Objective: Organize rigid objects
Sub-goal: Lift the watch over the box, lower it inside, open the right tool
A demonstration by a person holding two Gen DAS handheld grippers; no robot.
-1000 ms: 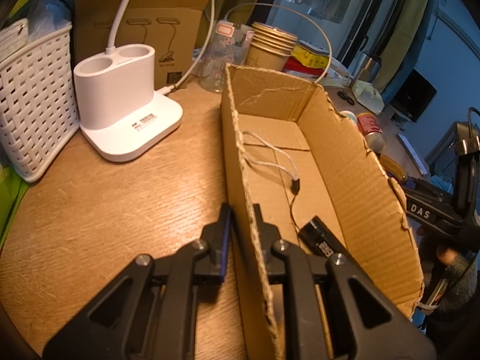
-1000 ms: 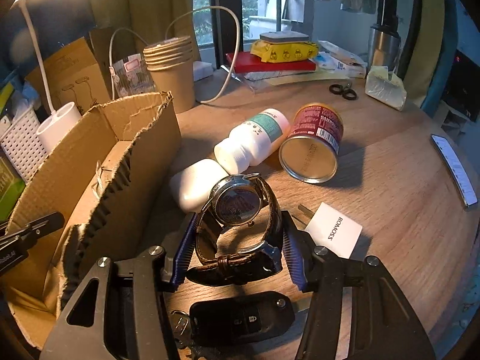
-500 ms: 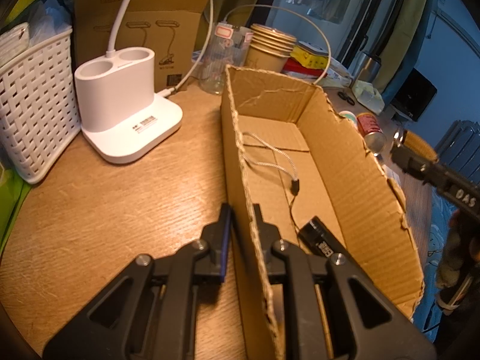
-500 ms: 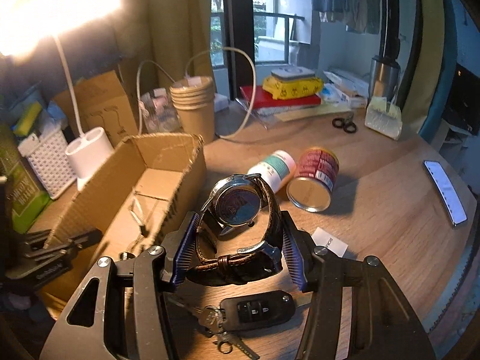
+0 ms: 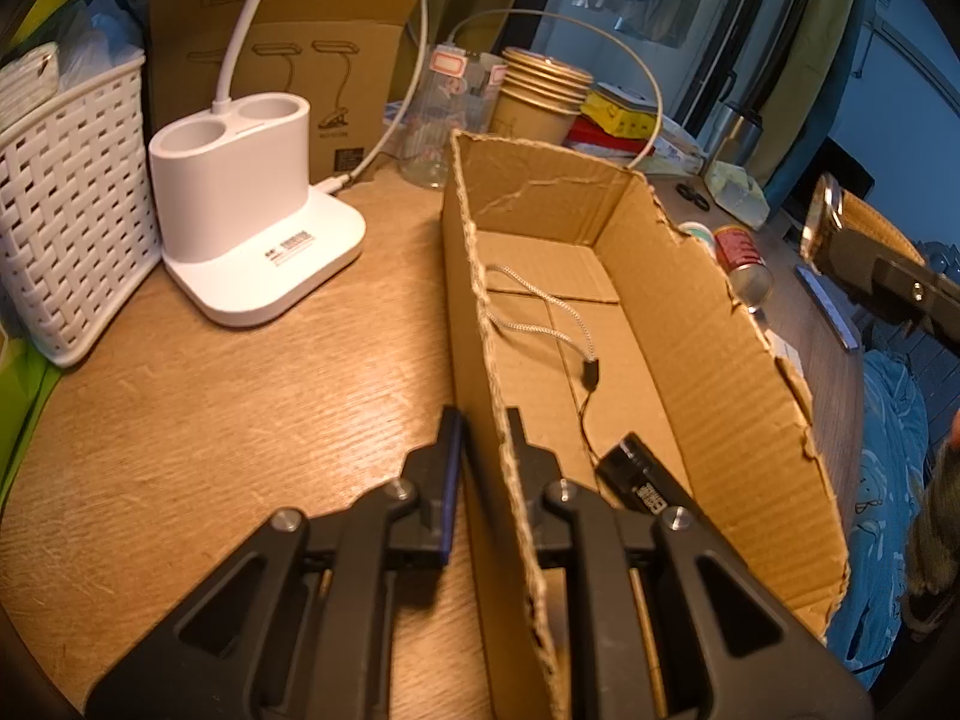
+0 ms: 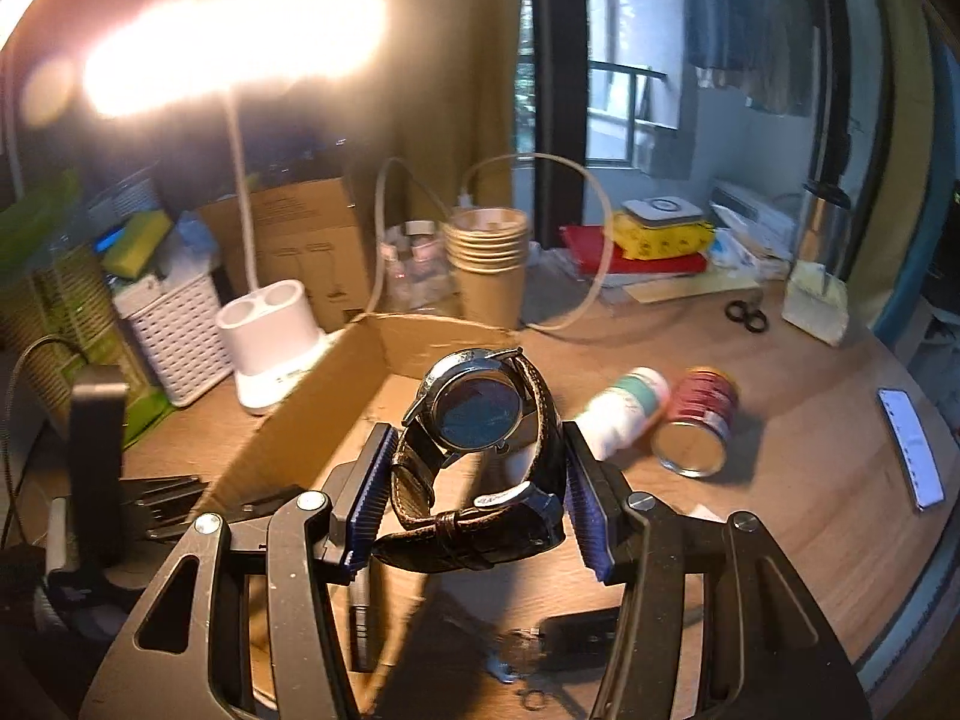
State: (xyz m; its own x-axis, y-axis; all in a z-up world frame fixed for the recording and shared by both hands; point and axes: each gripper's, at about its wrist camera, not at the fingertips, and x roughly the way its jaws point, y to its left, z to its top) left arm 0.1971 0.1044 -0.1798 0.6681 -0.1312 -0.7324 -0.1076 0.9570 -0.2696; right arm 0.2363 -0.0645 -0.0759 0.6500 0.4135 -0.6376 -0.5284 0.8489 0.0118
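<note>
Left claw (image 5: 483, 438) clamps the cardboard box (image 5: 708, 324) wall on the worktop (image 5: 240, 420); one black cylinder (image 5: 639, 474) lies inside. Right claw (image 6: 474, 480) grips the wristwatch (image 6: 480, 420) above it; can (image 6: 696, 429), bottle (image 6: 624, 414), key fob (image 6: 579, 639) remain outside.

on my right wrist feed the lit lamp head (image 6: 234, 36) blows out the upper left into white glare with a warm haze around it, while cooler daylight enters through the window (image 6: 636, 102) behind. motion blur smears the white bottle (image 6: 624, 414), the red can (image 6: 699, 426) and the car key (image 6: 576, 639) low in frame, but the watch (image 6: 480, 420) reads sharp. my left wrist feed is evenly lit and sharp on the table (image 5: 180, 420); both feeds show fisheye bending and dark vignetted corners.
</note>
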